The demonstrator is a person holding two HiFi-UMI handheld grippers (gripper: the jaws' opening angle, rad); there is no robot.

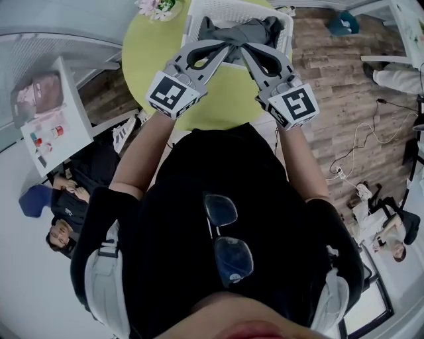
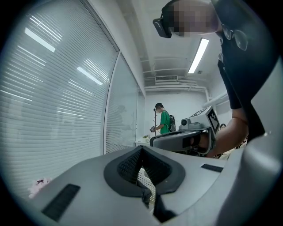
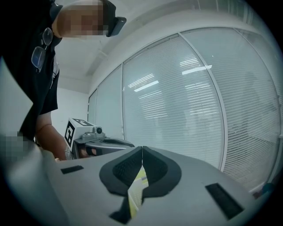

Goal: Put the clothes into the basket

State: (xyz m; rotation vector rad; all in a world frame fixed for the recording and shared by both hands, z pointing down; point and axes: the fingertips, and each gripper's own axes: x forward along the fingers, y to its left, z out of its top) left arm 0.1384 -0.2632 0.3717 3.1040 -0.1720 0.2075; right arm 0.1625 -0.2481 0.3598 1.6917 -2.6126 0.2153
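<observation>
A white slatted basket (image 1: 286,26) stands at the far side of the round yellow-green table (image 1: 149,59). Dark grey clothes (image 1: 250,30) lie piled in it, and a fold reaches toward its near rim. Both grippers point at that rim, tips close together. My left gripper (image 1: 224,45) (image 2: 142,148) is shut, pads meeting, with no cloth seen between them; basket lattice (image 2: 147,182) shows below the tips. My right gripper (image 1: 244,48) (image 3: 142,148) is also shut with nothing between its pads, and the table (image 3: 137,187) shows beneath.
Flowers (image 1: 158,8) sit at the table's far left edge. A white shelf unit (image 1: 50,112) stands to the left, with people sitting on the floor (image 1: 63,198) near it. Cables (image 1: 358,145) trail over the wood floor on the right. A person in green (image 2: 164,120) stands far off.
</observation>
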